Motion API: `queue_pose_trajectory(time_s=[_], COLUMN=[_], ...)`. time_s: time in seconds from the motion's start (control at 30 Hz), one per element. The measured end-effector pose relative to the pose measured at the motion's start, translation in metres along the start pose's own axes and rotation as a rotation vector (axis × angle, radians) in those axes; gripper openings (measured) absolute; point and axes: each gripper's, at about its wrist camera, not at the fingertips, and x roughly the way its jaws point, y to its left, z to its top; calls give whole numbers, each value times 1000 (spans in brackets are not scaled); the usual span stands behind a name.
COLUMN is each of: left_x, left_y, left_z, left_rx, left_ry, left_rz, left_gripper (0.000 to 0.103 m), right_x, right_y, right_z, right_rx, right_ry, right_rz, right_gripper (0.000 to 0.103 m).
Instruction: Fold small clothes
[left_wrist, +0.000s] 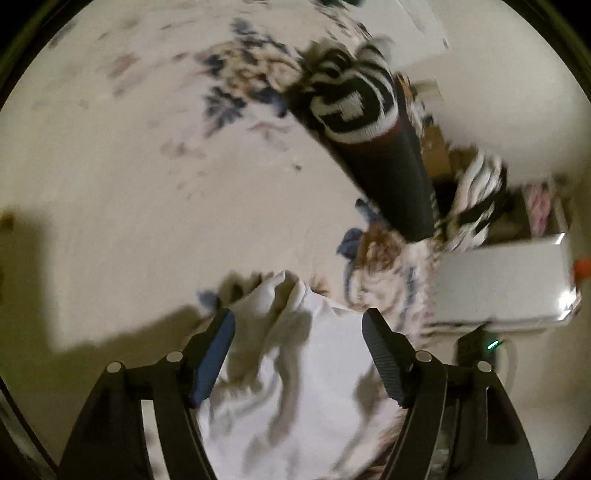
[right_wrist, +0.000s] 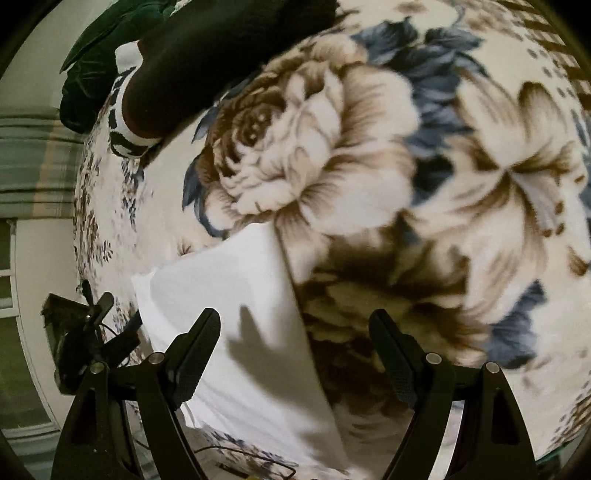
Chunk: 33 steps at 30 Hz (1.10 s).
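Observation:
A white garment lies crumpled under my left gripper, whose jaws are wide open on either side of it, not closed on the cloth. In the right wrist view the same white garment lies flat with a straight folded edge on a floral blanket. My right gripper is open and empty above it, its left finger over the cloth. A black-sleeved arm in a black-and-white striped top reaches across the left wrist view.
The floral blanket covers the bed. A white box and a pile of striped and patterned clothes sit at the right. In the right wrist view a dark green cloth lies at the upper left; a black device with cables stands at the left edge.

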Motion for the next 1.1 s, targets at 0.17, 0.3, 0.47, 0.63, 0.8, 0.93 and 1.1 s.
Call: queue_pose_trajectory(time_s=[0.17, 0.3, 0.47, 0.63, 0.8, 0.93, 1.1], left_x=[21, 4, -17, -14, 2, 2, -11], left_y=[2, 2, 16, -1, -11, 6, 40], left_z=[4, 3, -7, -29, -41, -36, -29], left_rx=[165, 151, 29, 185, 238, 55, -36], left_ry=[12, -10, -27, 7, 41, 30, -7], left_rz=[311, 294, 144, 207, 139, -89, 62], left_gripper=[73, 73, 71, 60, 14, 11, 14], right_x=[35, 42, 31, 32, 37, 39, 42], right_y=[22, 22, 20, 18, 20, 22, 24], right_z=[9, 17, 16, -2, -10, -13, -8], right_rx=[-110, -122, -74, -59, -71, -79, -90], right_ry=[22, 9, 2, 46, 52, 60, 69], right_rz=[-103, -213, -94, -45, -38, -23, -28], right_gripper=[85, 84, 84, 84, 84, 80, 78])
